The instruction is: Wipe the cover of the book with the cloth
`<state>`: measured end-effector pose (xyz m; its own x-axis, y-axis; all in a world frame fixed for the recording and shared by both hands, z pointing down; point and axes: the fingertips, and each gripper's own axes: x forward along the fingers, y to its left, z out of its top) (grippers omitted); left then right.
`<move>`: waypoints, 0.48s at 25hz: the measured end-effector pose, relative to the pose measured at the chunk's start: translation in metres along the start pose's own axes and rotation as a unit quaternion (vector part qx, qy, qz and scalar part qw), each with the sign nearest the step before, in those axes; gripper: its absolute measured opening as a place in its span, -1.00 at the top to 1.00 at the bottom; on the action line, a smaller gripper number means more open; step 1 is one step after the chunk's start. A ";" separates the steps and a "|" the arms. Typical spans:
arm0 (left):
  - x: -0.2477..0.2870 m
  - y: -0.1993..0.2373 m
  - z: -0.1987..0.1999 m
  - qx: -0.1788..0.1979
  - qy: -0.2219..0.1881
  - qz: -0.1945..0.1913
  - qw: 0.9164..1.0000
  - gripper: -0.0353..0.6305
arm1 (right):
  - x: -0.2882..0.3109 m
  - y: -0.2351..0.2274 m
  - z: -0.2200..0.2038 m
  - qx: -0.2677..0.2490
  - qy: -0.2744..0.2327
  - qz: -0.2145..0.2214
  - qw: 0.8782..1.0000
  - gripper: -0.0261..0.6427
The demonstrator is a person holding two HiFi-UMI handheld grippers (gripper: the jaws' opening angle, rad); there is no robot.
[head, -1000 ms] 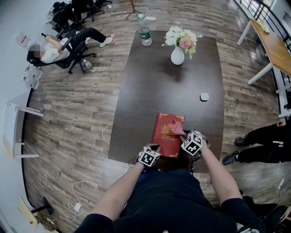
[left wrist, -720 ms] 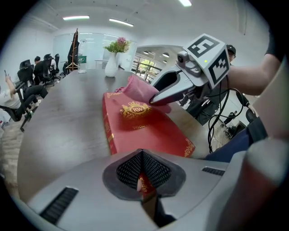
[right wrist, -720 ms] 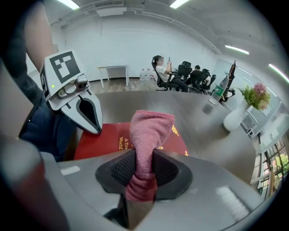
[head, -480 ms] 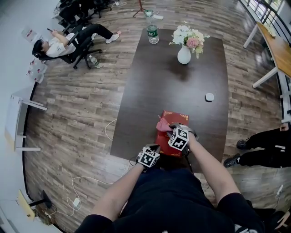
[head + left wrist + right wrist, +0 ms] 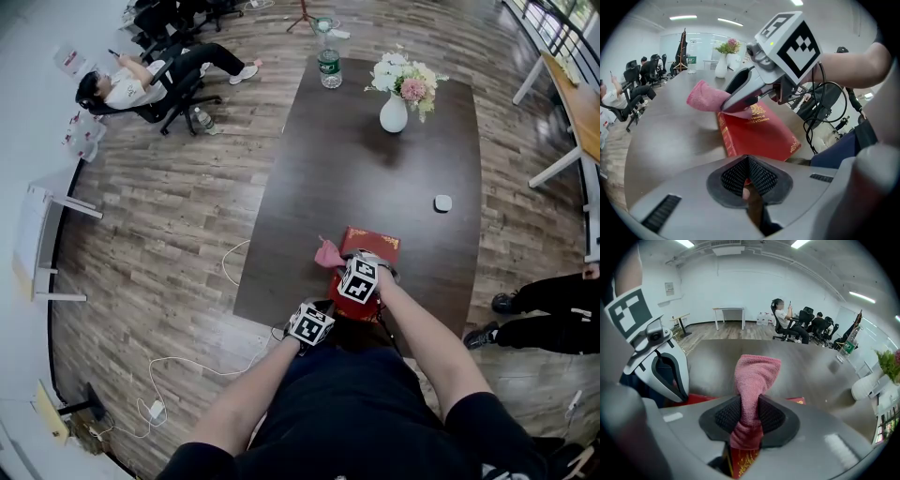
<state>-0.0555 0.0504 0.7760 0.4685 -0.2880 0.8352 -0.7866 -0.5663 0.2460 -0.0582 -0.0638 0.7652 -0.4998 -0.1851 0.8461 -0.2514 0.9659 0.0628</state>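
A red book (image 5: 372,244) with gold print lies at the near edge of the dark table (image 5: 375,169). My right gripper (image 5: 339,262) is shut on a pink cloth (image 5: 328,253), which hangs over the book's left edge. In the right gripper view the cloth (image 5: 757,376) sticks up between the pads, with red cover (image 5: 740,460) below. My left gripper (image 5: 310,323) sits at the book's near left corner. Its jaws (image 5: 749,176) are shut and a sliver of red shows between the pads. Ahead of it lie the book (image 5: 759,133) and the cloth (image 5: 701,96).
A white vase of flowers (image 5: 396,112) and a water bottle (image 5: 329,67) stand at the table's far end. A small white object (image 5: 442,202) lies at mid right. A person sits in a chair (image 5: 141,80) far left, and another person's legs (image 5: 553,305) are at the right.
My right gripper has dragged the pink cloth leftward across the cover, from the book's right-middle to its left edge. The left gripper has stayed at the near corner.
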 end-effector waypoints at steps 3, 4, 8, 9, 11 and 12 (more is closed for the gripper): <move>0.001 0.000 0.000 0.006 0.010 0.001 1.000 0.91 | 0.004 0.000 -0.001 0.000 0.006 0.006 1.000 0.60; 0.001 -0.001 -0.001 0.004 0.012 0.002 1.000 0.91 | 0.006 0.001 -0.003 0.001 0.008 0.009 1.000 0.60; 0.000 -0.002 -0.002 0.004 0.019 0.010 1.000 0.91 | 0.011 0.000 -0.008 -0.008 0.011 0.005 1.000 0.60; 0.000 -0.002 -0.002 0.003 0.021 0.011 1.000 0.91 | 0.011 -0.001 -0.008 -0.011 0.011 0.004 1.000 0.60; 0.000 -0.001 -0.002 0.001 0.022 0.011 1.000 0.91 | 0.012 0.000 -0.008 -0.015 0.013 0.005 1.000 0.60; 0.000 -0.001 -0.001 0.000 0.022 0.010 1.000 0.91 | 0.011 0.001 -0.008 -0.014 0.014 0.007 1.000 0.60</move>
<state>-0.0555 0.0521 0.7763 0.4345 -0.2659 0.8605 -0.7962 -0.5600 0.2290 -0.0569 -0.0635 0.7788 -0.4790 -0.1667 0.8618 -0.2211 0.9731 0.0654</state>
